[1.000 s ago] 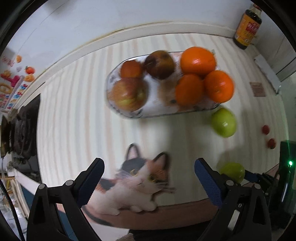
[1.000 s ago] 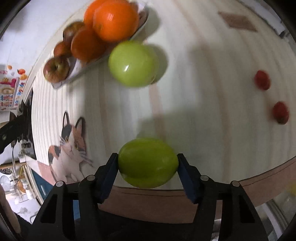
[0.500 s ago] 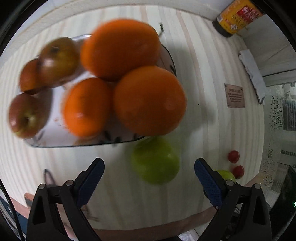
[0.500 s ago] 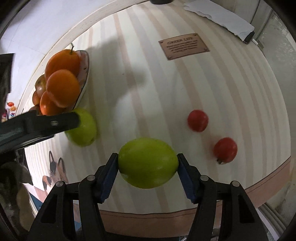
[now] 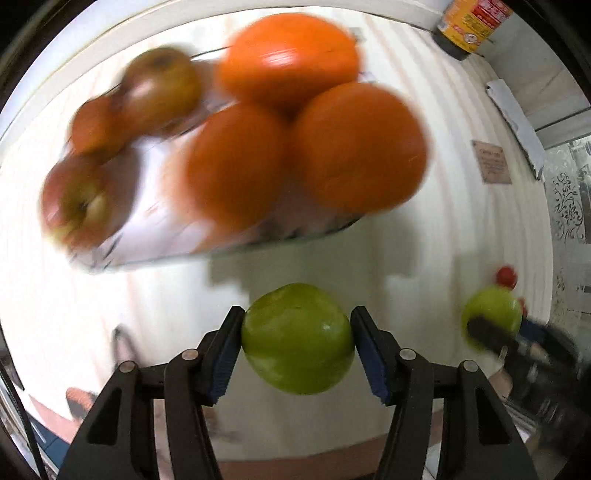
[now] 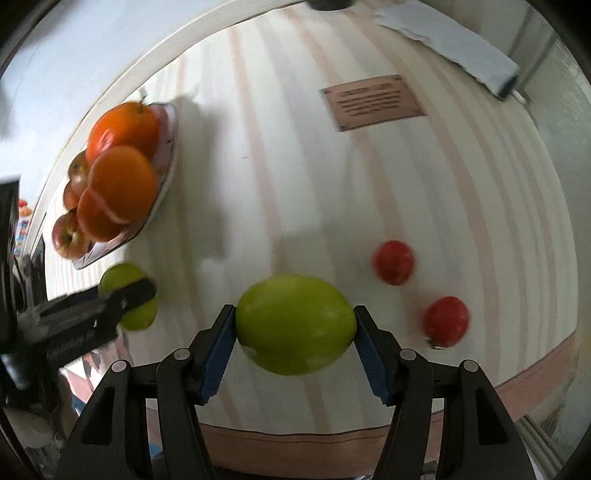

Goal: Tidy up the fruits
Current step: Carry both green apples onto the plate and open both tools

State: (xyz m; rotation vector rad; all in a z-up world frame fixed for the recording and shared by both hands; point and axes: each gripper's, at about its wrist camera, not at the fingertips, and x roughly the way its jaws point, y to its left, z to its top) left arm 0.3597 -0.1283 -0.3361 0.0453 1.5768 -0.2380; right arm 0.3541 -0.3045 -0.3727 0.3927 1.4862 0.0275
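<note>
In the left wrist view a green apple (image 5: pixel 295 332) rests on the striped table just in front of a glass plate (image 5: pixel 110 258) piled with oranges (image 5: pixel 354 147) and red apples (image 5: pixel 74 199). My left gripper (image 5: pixel 297 345) points straight down, its jaws closing, both blue pads touching the apple's sides. My right gripper (image 6: pixel 295 332) is shut on a second green apple (image 6: pixel 295 317) held above the table. Two small red fruits (image 6: pixel 393 262) lie to its right. The right wrist view shows the left gripper (image 6: pixel 125 299) at the first apple (image 6: pixel 140 317) beside the plate (image 6: pixel 166 177).
A sauce bottle (image 5: pixel 469 26) stands at the far right corner. A brown plaque (image 6: pixel 373 101) and a white folded cloth (image 6: pixel 443 40) lie on the far side of the table. The table's brown front edge (image 6: pixel 332 439) runs close below the grippers.
My left gripper has come down from above the cat print to the loose green apple by the plate and narrowed onto it. My right gripper carried its apple rightward toward the red fruits.
</note>
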